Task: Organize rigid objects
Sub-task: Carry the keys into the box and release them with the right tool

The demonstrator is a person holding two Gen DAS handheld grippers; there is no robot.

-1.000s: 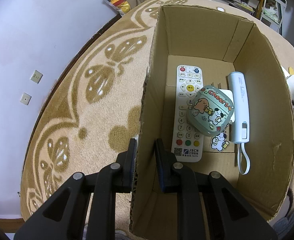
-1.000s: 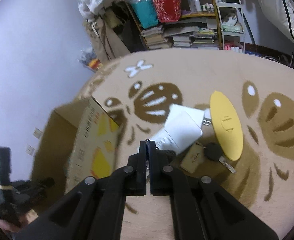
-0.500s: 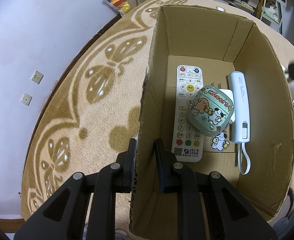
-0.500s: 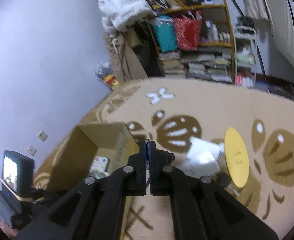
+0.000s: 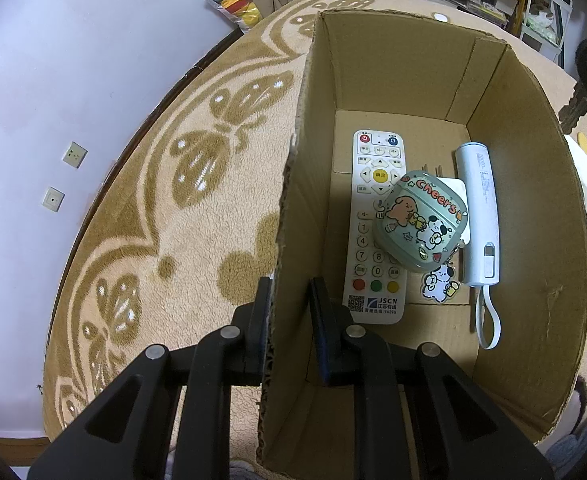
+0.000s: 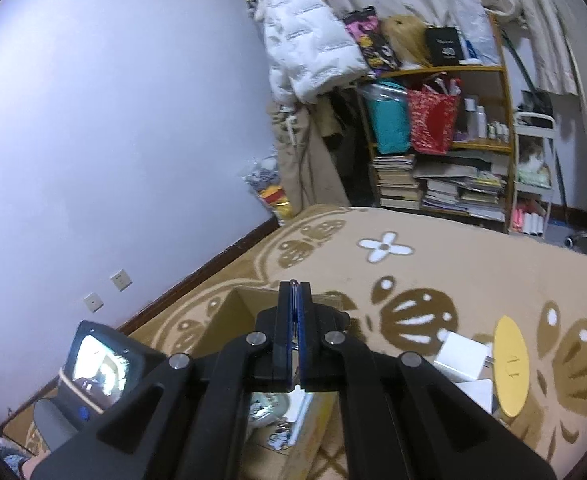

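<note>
The left gripper (image 5: 289, 300), at the bottom centre of its view, is matte black plastic: two flat, narrow fingers (image 5: 262, 312) run up from angular linkage arms that spread toward the lower corners. Each arm has a triangular cut-out near its base, and four round silver screws sit in a row across the joints. The right gripper (image 6: 294, 292), bottom centre of its own view, has the same black build, with the same four silver screws and triangular openings. Blue lining shows along the inner faces of its fingers (image 6: 284, 320).
</note>
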